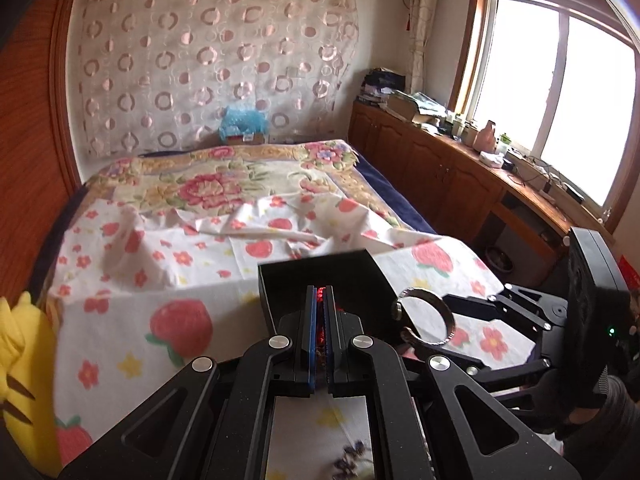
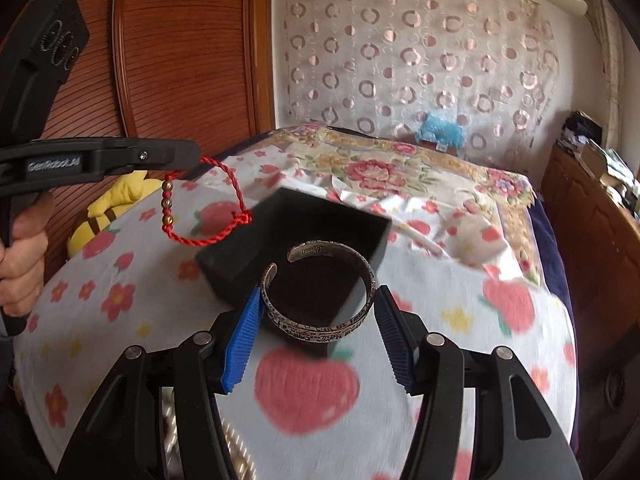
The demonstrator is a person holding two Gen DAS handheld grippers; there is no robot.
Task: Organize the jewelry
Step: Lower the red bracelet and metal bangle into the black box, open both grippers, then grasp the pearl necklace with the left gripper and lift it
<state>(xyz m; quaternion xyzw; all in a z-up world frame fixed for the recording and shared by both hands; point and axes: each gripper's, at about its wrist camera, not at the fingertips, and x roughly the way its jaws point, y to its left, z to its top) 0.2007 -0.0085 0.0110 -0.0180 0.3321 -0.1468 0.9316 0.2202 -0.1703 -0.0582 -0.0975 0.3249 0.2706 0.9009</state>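
A black open box (image 2: pixel 296 240) sits on the strawberry-print sheet; it also shows in the left wrist view (image 1: pixel 320 280). My right gripper (image 2: pixel 318 308) is shut on an engraved silver cuff bangle (image 2: pixel 320 292), held over the box's near edge; the bangle also shows in the left wrist view (image 1: pixel 426 316). My left gripper (image 1: pixel 319 304) is shut on a red braided cord bracelet (image 2: pixel 208 208) with gold beads, which hangs left of the box. In the left wrist view only a bit of red cord (image 1: pixel 320 294) shows between the blue pads.
The bed (image 1: pixel 168 320) carries a floral blanket (image 1: pixel 224 184) further back. A yellow plush toy (image 1: pixel 20 380) lies at the left edge. Wooden cabinets (image 1: pixel 448 176) with clutter run under the window on the right. A pearl strand (image 2: pixel 236 452) lies under my right gripper.
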